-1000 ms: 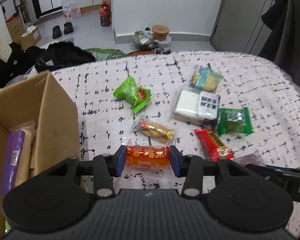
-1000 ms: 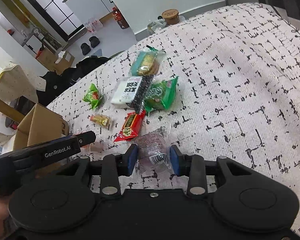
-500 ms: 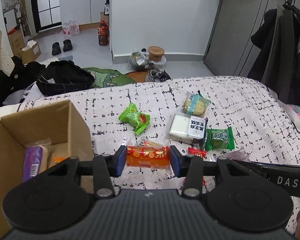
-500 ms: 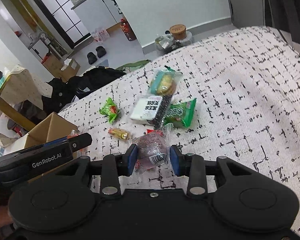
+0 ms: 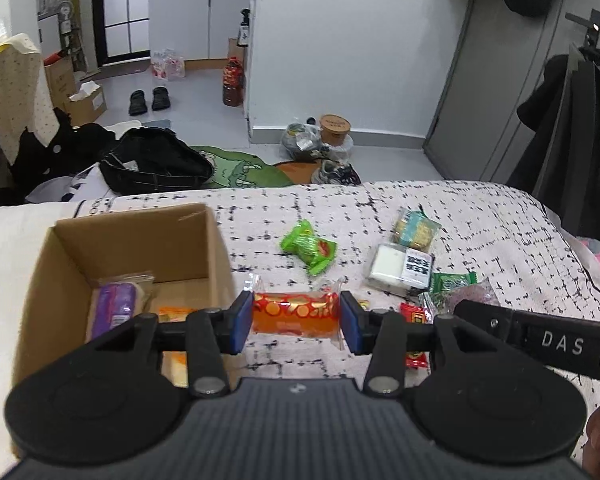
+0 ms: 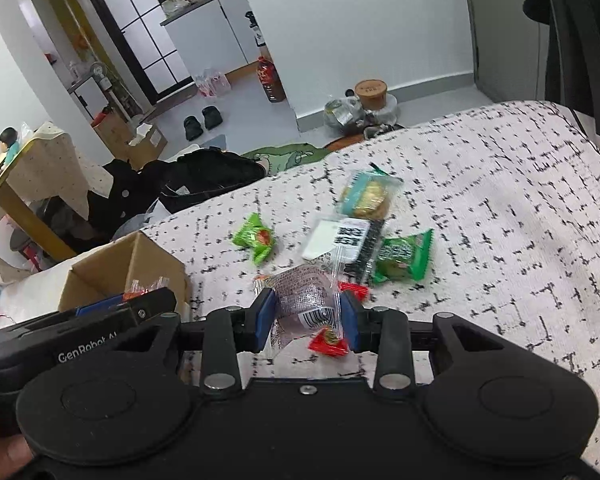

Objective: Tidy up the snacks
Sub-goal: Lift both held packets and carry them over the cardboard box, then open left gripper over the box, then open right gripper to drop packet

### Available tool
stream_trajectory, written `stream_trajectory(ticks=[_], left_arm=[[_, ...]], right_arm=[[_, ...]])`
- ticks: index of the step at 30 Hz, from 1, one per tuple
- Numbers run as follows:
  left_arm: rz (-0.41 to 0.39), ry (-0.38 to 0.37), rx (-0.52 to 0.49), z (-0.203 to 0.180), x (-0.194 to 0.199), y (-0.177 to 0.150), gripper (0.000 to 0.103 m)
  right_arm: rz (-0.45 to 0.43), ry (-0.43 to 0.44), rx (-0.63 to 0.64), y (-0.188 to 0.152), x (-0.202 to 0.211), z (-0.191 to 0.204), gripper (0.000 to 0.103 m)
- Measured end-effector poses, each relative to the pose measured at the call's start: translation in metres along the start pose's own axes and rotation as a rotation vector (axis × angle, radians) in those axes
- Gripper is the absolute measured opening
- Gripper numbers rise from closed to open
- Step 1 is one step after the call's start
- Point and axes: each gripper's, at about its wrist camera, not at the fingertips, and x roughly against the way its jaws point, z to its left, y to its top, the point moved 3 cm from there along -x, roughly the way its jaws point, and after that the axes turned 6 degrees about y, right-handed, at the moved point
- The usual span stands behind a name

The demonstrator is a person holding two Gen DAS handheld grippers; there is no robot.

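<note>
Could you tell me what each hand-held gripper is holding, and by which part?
The left hand-held gripper clamps the orange snack pack by its two ends. The right hand-held gripper pinches the clear purplish packet across its sides.

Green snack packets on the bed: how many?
2. A bright green packet lies nearest the cardboard box; a darker green packet lies right of the white pack. Others may be hidden behind the held snacks.
</note>
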Motion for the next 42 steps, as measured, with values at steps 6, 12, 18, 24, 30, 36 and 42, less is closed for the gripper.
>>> stream_trajectory(ticks=[6,12,18,24,30,36,42], left_arm=[[-0.027,0.026,0.046,0.028,0.015,0.002,0.045],[-0.044,0.060,0.071,0.059,0.028,0.005,0.045],[-0.035,0.094,0.097,0.085,0.029,0.003,0.045],[0.014,0.082,0.139,0.104,0.022,-0.006,0.046],[0.055,0.051,0.176,0.111,0.022,-0.020,0.046],[0.090,0.016,0.212,0.117,0.029,-0.031,0.050],[0.050,0.033,0.243,0.129,0.040,-0.029,0.064]], right_arm=[[-0.017,0.039,0.027,-0.001,-0.001,0.026,0.035],[-0.024,0.079,0.039,-0.005,-0.005,0.050,0.035],[-0.020,0.113,0.061,-0.005,-0.011,0.073,0.035],[-0.019,0.136,0.077,-0.003,-0.016,0.092,0.035],[-0.017,0.149,0.091,-0.003,-0.019,0.105,0.035],[-0.008,0.160,0.092,-0.008,-0.022,0.114,0.035],[0.006,0.182,0.092,-0.012,-0.025,0.124,0.035]])
